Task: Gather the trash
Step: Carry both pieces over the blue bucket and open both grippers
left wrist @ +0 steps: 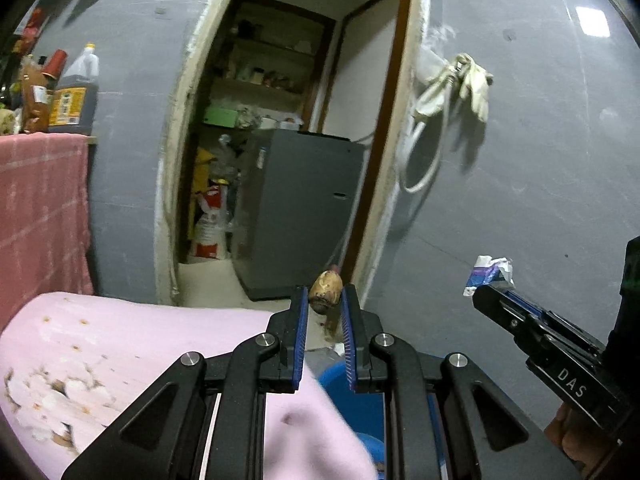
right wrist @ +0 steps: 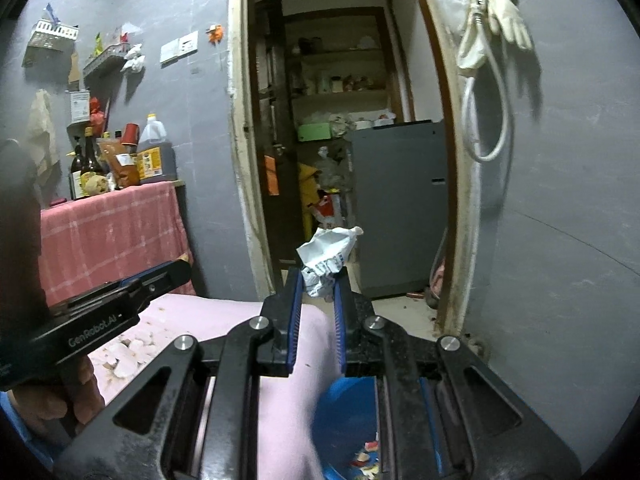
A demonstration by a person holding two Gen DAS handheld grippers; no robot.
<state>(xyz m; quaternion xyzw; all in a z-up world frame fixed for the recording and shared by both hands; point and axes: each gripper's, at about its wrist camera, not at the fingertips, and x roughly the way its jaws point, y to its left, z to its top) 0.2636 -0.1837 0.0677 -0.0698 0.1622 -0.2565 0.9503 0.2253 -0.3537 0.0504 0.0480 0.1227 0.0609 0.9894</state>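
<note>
Left wrist view shows the left gripper (left wrist: 325, 304) closed on a small brownish lump of scrap (left wrist: 327, 291), perhaps a piece of peel or a rotten bit, which sticks out just beyond the fingertips, its long axis running roughly along the fingers. Right wrist view shows the right gripper (right wrist: 318, 280) clamped on a crumpled white paper wrapper (right wrist: 328, 258), which fans out above and past the tips. The relation that matters for the coming move, as I judge it, is that the blue bin (right wrist: 344, 420) lies directly below both tools, under their bodies and nearer to the person than the fingertips, so each piece of trash must come back and down before it can be let go. The right gripper seems a little nearer to the bin opening, because the bin sits mostly under it, while a pink surface (left wrist: 140, 344) with white flakes lies below and to the left of the left gripper. Only the right wrist view shows the inside of the bin, where some coloured scraps (right wrist: 366, 458) already lie; the left wrist view shows just a blue rim between the fingers, but it shows the wrapper from the side, with a purple print on it
</note>
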